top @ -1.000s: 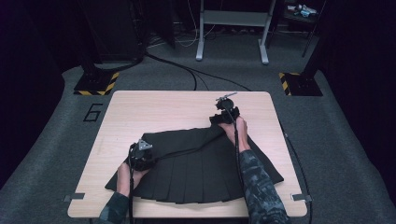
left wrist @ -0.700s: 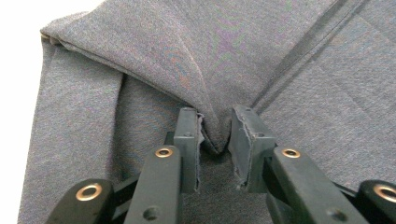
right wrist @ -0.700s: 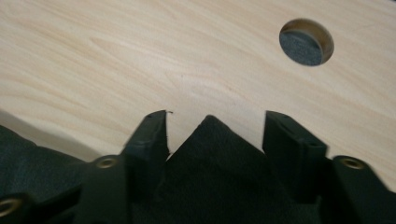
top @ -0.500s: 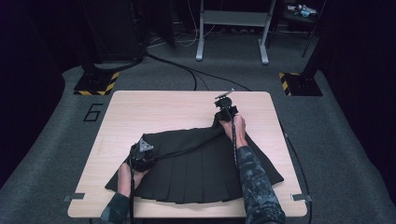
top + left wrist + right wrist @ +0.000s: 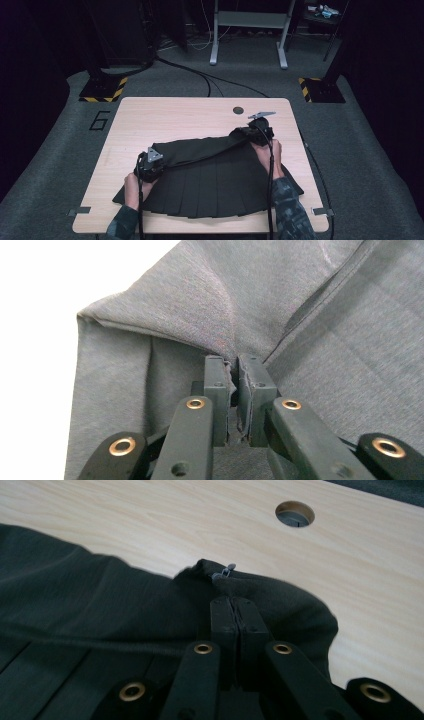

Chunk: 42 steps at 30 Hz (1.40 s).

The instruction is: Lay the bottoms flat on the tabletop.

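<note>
A black pleated skirt (image 5: 215, 185) lies spread on the wooden table (image 5: 165, 120), its waistband folded over along the top. My left gripper (image 5: 150, 165) pinches the skirt's upper left corner; in the left gripper view its jaws (image 5: 235, 370) are shut on a fold of dark cloth (image 5: 200, 320). My right gripper (image 5: 255, 131) holds the upper right corner of the waistband. In the right gripper view its jaws (image 5: 232, 605) are shut on the cloth just below a small metal hook (image 5: 223, 573).
A round cable hole (image 5: 238, 110) sits in the table near its far edge, also seen as the hole (image 5: 295, 514) ahead of my right gripper. Bare wood runs along the far half. Cables and stand legs (image 5: 247, 30) lie on the floor beyond.
The right gripper has slid a little to the right and back with the waistband corner, pulling the folded edge straighter. The left gripper has stayed in place.
</note>
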Tool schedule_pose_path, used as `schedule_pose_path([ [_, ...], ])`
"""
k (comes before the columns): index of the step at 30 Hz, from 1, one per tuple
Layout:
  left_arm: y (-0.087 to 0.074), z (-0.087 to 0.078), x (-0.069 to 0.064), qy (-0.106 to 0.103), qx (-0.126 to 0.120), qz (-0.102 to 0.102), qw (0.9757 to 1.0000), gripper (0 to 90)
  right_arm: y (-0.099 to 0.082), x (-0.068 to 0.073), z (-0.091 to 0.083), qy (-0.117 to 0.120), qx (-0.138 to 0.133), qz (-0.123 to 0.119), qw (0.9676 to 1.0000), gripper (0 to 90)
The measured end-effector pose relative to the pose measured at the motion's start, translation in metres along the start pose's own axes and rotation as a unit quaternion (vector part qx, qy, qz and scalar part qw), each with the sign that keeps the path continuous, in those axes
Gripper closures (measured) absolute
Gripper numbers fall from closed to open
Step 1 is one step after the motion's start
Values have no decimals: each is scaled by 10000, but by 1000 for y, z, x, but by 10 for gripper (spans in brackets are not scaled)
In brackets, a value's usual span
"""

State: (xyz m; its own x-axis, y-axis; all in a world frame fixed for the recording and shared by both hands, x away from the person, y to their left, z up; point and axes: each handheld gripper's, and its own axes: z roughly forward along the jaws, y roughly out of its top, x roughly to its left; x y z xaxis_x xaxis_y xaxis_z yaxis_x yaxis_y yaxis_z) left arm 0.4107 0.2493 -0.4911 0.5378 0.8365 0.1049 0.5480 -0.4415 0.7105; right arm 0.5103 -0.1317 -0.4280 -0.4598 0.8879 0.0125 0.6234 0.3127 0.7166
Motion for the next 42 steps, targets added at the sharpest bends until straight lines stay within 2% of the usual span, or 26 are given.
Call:
schedule_pose_path([
  [4,3,-7,0,47,-96,31,9999,837,-29,0,-23,179,-281,179,9993,886],
  [9,-1,-12,-5,-6,-18,186,9998,837,-63,5,-36,271,-429,278,9983,887],
  [12,-5,-13,-10,-3,-60,225,9997,838,-81,8,-42,286,-522,321,9977,887],
  [14,-5,-14,-11,-24,-29,288,9996,837,-89,8,-45,301,-563,342,9974,888],
  [16,0,-13,-10,-20,-41,333,9994,838,-88,7,-49,300,-587,362,9972,888],
  [18,12,-13,-5,-6,-66,349,9994,839,-78,1,-49,263,-616,289,9973,889],
  [20,35,-11,7,123,-238,261,9993,839,-52,-10,-44,245,-645,309,9971,889],
  [21,54,-7,18,236,-328,126,9991,839,-34,-16,-37,209,-609,335,9974,888],
  [22,66,-4,26,358,-426,23,9984,838,-9,-24,-25,110,-521,375,9979,881],
  [23,85,2,39,499,-480,-228,9973,834,5,-29,-18,58,-543,435,9976,863],
  [24,95,2,45,587,-493,-375,9964,793,25,-35,-8,-124,-490,516,9974,764],
  [25,107,-1,51,781,-610,-583,9934,718,35,-36,-3,-267,-414,607,9969,723],
  [26,112,-4,54,851,-668,-675,9918,594,46,-38,0,-349,-430,692,9961,658],
  [27,116,-9,57,915,-787,-793,9895,524,51,-38,-1,-425,-445,711,9956,588],
  [28,118,-13,59,951,-838,-856,9882,459,54,-37,-3,-546,-454,744,9947,527],
  [30,114,-19,60,965,-816,-847,9884,373,53,-36,-11,-524,-504,707,9948,466],
  [31,111,-20,61,904,-706,-864,9896,344,50,-36,-13,-538,-510,636,9952,427],
  [32,107,-19,61,896,-670,-817,9904,318,46,-36,-16,-545,-503,620,9953,400],
  [33,101,-19,60,852,-543,-752,9920,305,41,-35,-19,-516,-483,626,9955,388],
  [35,91,-19,59,734,-377,-730,9939,255,29,-35,-23,-468,-481,610,9959,341],
  [38,76,-20,55,565,-244,-685,9957,230,10,-35,-30,-363,-439,592,9966,294],
  [42,52,-30,53,378,-239,-789,9959,228,-22,-34,-44,-280,-391,499,9976,213],
])
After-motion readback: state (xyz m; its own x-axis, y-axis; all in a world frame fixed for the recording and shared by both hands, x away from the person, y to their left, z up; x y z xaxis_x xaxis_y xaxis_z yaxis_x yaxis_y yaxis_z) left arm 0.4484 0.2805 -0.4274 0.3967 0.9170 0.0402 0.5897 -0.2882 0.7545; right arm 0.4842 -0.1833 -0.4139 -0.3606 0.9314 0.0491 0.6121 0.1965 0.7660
